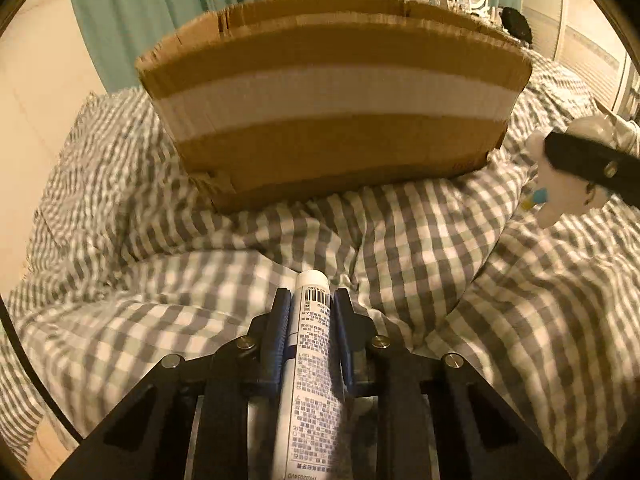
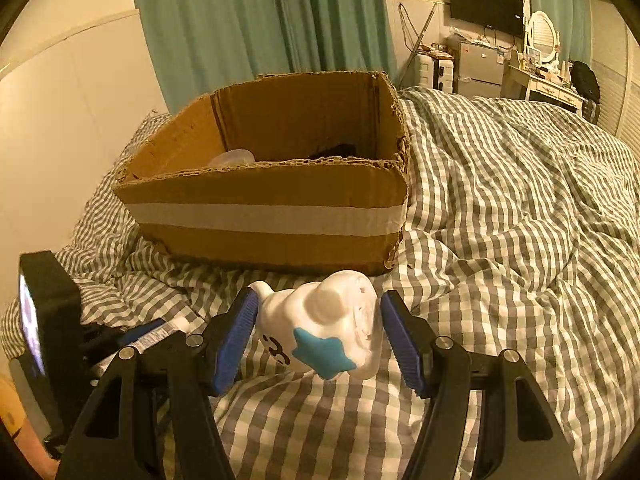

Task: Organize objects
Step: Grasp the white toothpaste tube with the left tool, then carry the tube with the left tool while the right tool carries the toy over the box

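My left gripper [image 1: 311, 300] is shut on a white printed tube [image 1: 312, 360], held low over the checked duvet, in front of the cardboard box [image 1: 328, 96]. My right gripper [image 2: 316, 312] holds a white toy figure with a blue star [image 2: 324, 328] between its blue pads, which touch the toy on the left; a small gap shows on the right. The toy and the right gripper's finger [image 1: 592, 164] also show at the right of the left wrist view. The open box [image 2: 272, 208] lies ahead of the right gripper and holds a clear item [image 2: 234, 157] and a dark item [image 2: 334, 150].
The grey checked duvet [image 2: 500, 220] covers the bed around the box. The left gripper with its tube [image 2: 156, 336] sits at the lower left of the right wrist view. Teal curtains [image 2: 260, 20], a desk with mirror [image 2: 544, 60] and a wall screen [image 2: 486, 4] stand behind.
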`<state>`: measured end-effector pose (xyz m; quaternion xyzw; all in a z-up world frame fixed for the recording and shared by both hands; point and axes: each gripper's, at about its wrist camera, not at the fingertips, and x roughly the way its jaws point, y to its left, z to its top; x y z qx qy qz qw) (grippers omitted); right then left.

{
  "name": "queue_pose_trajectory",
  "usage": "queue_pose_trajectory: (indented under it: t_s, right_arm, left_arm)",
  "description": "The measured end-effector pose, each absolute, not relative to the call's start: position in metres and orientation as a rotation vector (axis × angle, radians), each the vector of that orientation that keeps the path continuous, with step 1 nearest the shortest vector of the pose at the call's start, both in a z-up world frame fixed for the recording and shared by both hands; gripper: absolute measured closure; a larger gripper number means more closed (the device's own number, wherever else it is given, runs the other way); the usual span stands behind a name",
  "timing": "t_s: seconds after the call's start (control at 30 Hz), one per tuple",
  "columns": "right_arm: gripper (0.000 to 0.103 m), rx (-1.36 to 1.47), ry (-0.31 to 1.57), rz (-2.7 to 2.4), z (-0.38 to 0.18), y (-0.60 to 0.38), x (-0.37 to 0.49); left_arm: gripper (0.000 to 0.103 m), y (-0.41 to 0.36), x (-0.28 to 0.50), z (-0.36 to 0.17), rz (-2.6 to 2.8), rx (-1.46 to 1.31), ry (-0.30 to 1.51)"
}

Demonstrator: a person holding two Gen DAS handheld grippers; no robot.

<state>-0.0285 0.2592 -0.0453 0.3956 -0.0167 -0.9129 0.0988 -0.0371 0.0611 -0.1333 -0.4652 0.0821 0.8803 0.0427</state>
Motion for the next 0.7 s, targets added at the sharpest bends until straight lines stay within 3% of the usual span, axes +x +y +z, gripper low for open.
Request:
queue_pose_trajectory:
  t_s: [0.2, 0.7]
  right_arm:
    - [0.039, 1.158, -0.050, -2.697, -0.041, 0.257, -0.023]
    - [0.039, 1.094, -0.014, -2.697, -0.020, 0.246, -0.016]
  left_arm:
    - [0.081, 0.044, -0.035, -0.086, 2.763, -1.302, 0.148]
    - [0.081, 0.028, -0.040, -0.022, 2.883, -1.089, 0.132]
